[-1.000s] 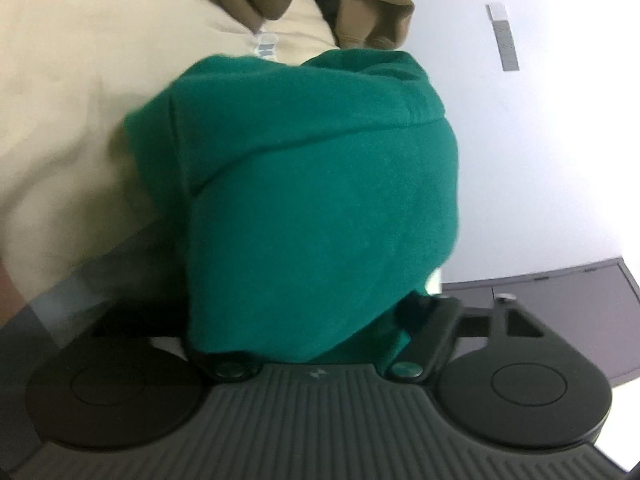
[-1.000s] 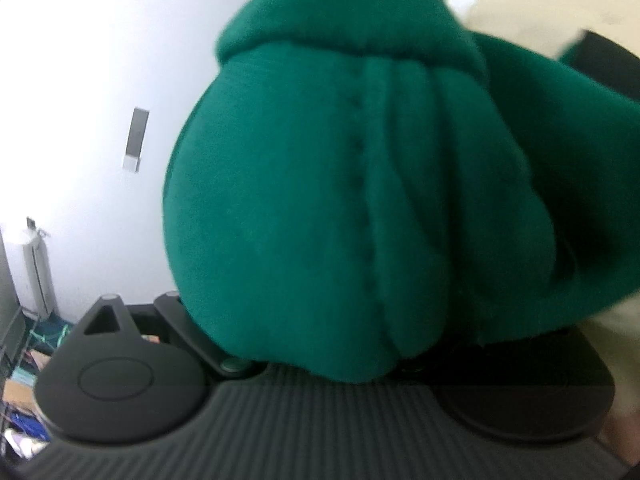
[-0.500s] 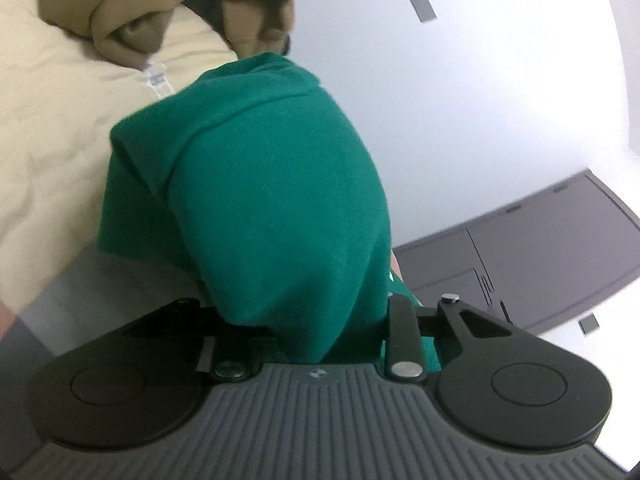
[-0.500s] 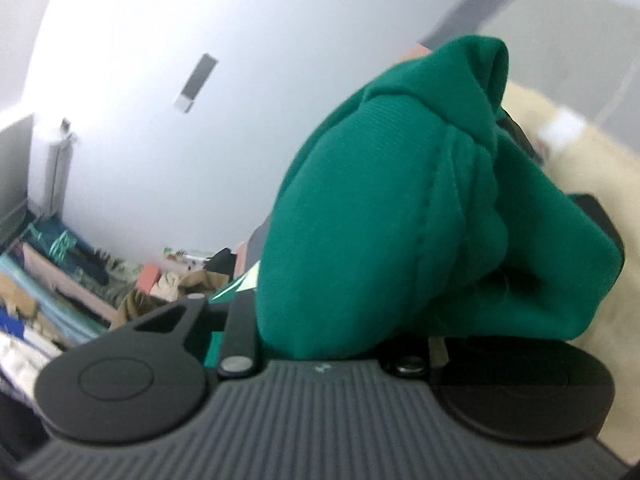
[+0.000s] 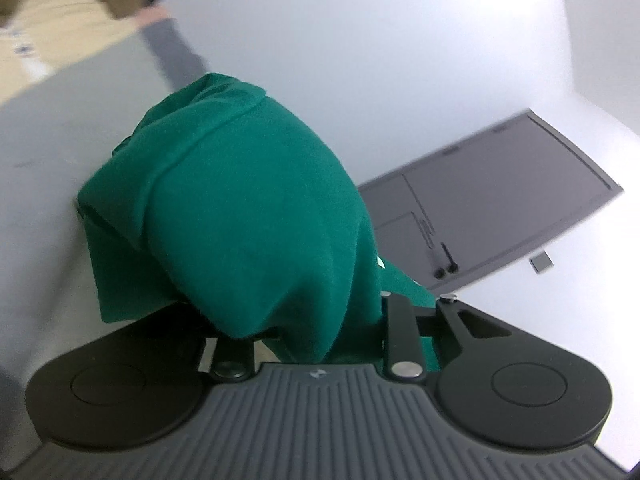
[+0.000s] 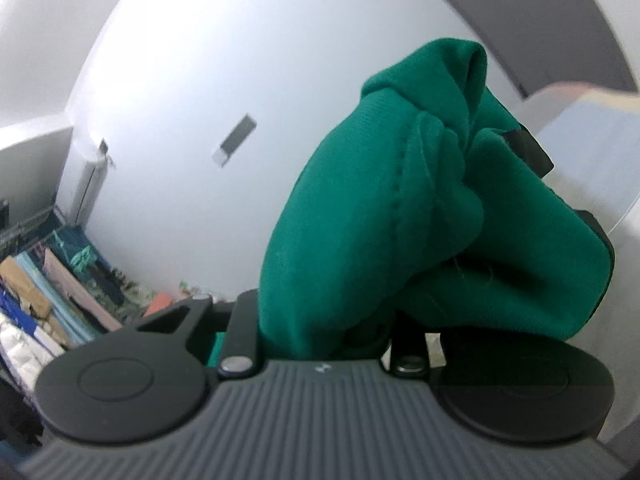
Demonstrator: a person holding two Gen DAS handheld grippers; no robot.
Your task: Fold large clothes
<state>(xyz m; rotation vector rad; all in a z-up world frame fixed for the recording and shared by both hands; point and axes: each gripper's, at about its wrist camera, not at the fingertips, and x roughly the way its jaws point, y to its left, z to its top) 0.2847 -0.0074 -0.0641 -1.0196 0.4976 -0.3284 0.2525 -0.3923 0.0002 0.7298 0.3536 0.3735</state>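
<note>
Left wrist view first: the left gripper (image 5: pixel 304 344) has its jaws clamped on a thick bunch of the green garment (image 5: pixel 248 216), which balloons up and forward from between them and hides the fingertips entirely. Those jaws have just been closing, and the fabric sits right between them. Beyond the cloth there is only a pale wall (image 5: pixel 400 60) and a grey cabinet (image 5: pixel 492 200) off to the right of the jaws, with a blurred strip of cream bedding (image 5: pixel 44 48) far up on the left. Over to the right wrist view, and it is the same story: the right gripper (image 6: pixel 324 344) has also just been closing and is now pinched on a fat, seamed wad of the green garment (image 6: pixel 360 216), the cloth spilling over to the right of the jaws. Stacked clothes (image 6: pixel 48 296) lie low on the left, well apart. Both grips look bulky rather than tidy, and that is the risk from here. Each jaw seems to hold several bunched layers instead of one clean edge, so a shake or spread could let an inner layer slide out. If the two holds sit on mismatched spots, the piece would likely hang twisted and fold crooked.
</note>
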